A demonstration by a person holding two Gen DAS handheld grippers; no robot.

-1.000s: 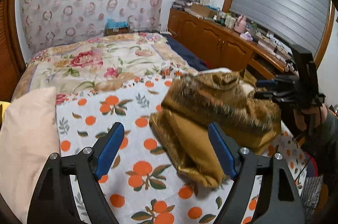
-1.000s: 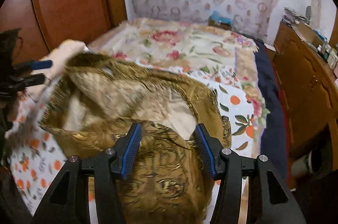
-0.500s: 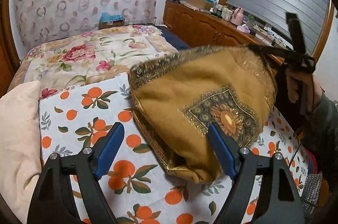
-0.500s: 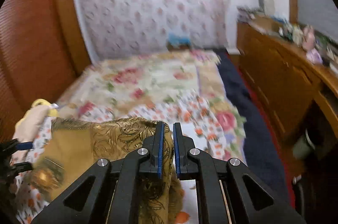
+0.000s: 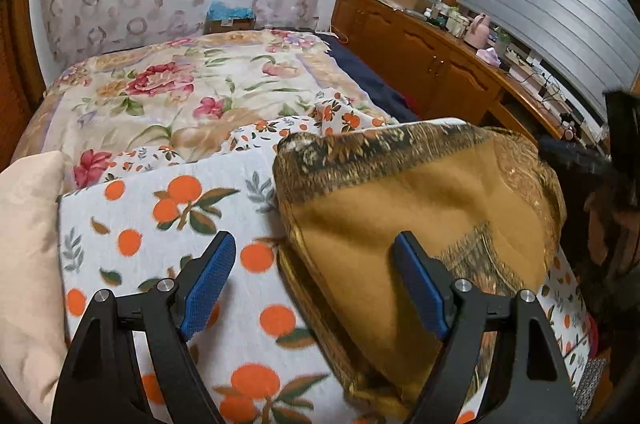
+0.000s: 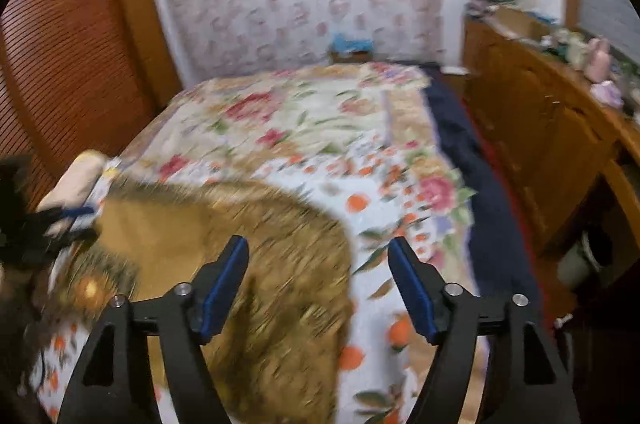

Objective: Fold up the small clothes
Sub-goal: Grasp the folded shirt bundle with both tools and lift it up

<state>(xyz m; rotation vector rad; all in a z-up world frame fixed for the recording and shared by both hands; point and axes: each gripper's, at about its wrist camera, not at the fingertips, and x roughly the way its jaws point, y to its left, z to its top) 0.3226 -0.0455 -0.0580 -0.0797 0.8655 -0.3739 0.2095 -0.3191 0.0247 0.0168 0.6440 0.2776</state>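
Lying doubled on the orange-print sheet (image 5: 168, 224), mustard cloth (image 5: 420, 216) w/ both grippers, left (image 5: 316, 284) & right (image 6: 318, 288), gaping wide & holding nothing; pressing fold flat & squaring patterned edges before pinching next corner, avoiding bunching.

Garment (image 5: 420, 208) on bedspread (image 5: 160, 224) — apparently flat

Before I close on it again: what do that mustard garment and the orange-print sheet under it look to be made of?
The garment looks like a soft, matte woven or brushed fabric, going by its smooth drape and rounded folds; the border shows a faintly shiny golden pattern, possibly metallic thread or print. The orange-print sheet looks like a thin, matte cotton-like textile with a printed pattern, lying flat with few creases. Neither is certain from looks alone.
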